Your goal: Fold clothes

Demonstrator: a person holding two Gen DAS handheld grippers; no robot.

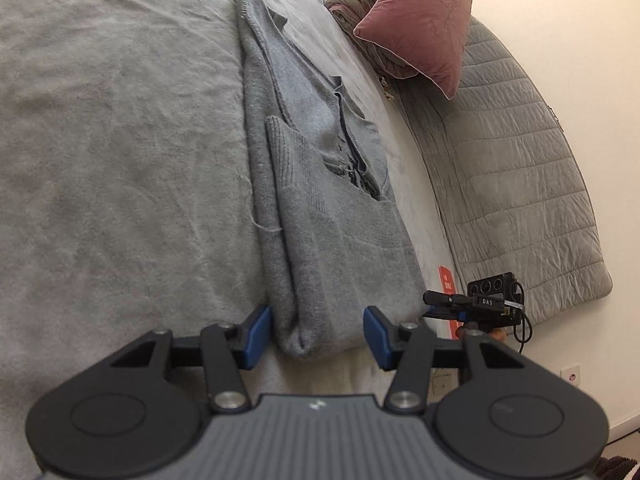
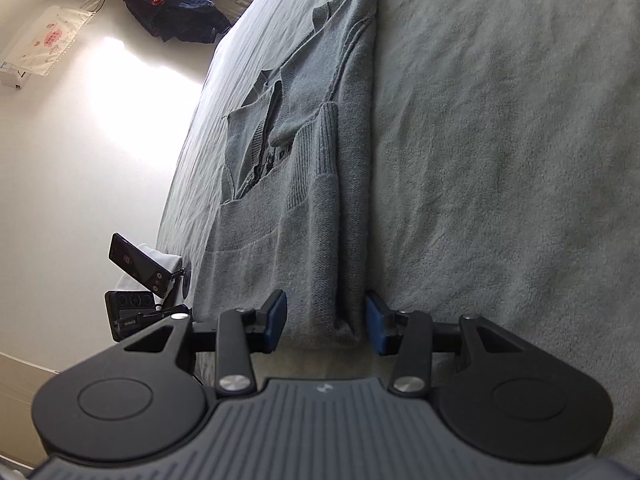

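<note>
sweater [image 1: 320, 208]: grey knit, folded long on the bed [image 1: 120, 160]
my left gripper [image 1: 316, 336]: jaws apart, straddling its near end
my right gripper [image 2: 326, 322]: same, nothing gripped

You had one garment in front of you: a grey knit sweater [image 1: 320, 216] [image 2: 296, 208], lying flat on the bed and folded lengthwise into a long, narrow strip. In the left wrist view it ran from the lower centre of the frame up toward the top centre; in the right wrist view it did the same. A sleeve with a ribbed cuff lay folded over the body. A dark printed pattern showed in the gap beneath it.
</note>
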